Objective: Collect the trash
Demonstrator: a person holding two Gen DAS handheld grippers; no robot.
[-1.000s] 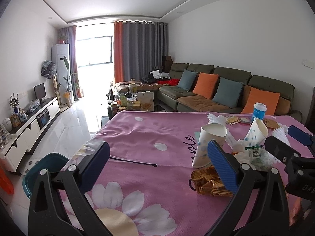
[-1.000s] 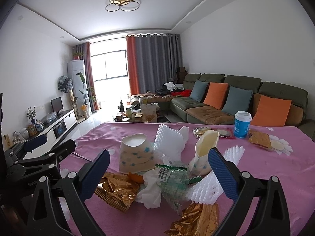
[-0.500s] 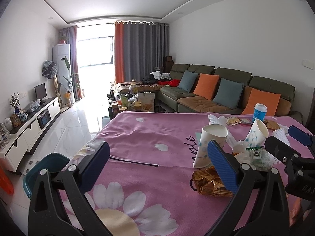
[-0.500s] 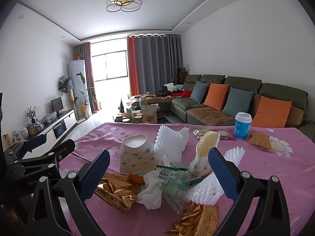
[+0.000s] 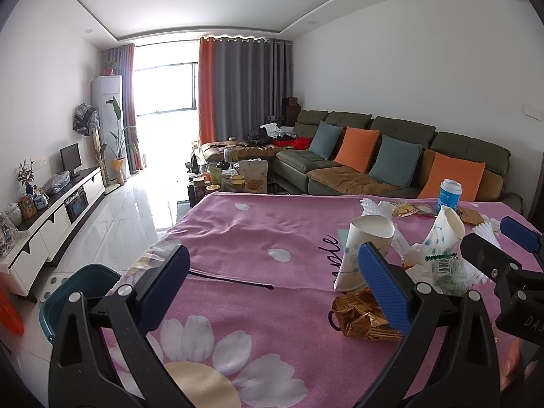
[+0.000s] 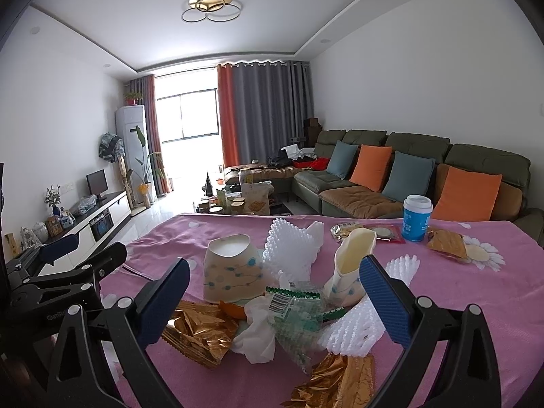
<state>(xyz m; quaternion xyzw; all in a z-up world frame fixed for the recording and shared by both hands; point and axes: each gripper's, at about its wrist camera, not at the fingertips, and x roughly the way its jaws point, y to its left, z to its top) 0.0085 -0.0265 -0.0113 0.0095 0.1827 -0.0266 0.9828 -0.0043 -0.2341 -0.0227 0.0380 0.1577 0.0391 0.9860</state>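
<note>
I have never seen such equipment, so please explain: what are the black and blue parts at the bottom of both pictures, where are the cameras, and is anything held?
Those are hand-held tongs, one in each of a person's hands, each carrying a camera that looks forward between its two blue pads. One picture comes from the left tongs, the other from the right tongs. Both are open and hold nothing. On the pink tablecloth lies trash: paper cups, gold wrappers, white foam netting, a crumpled tissue and a blue cup with a lid. A teal bin stands beside the table.
</note>
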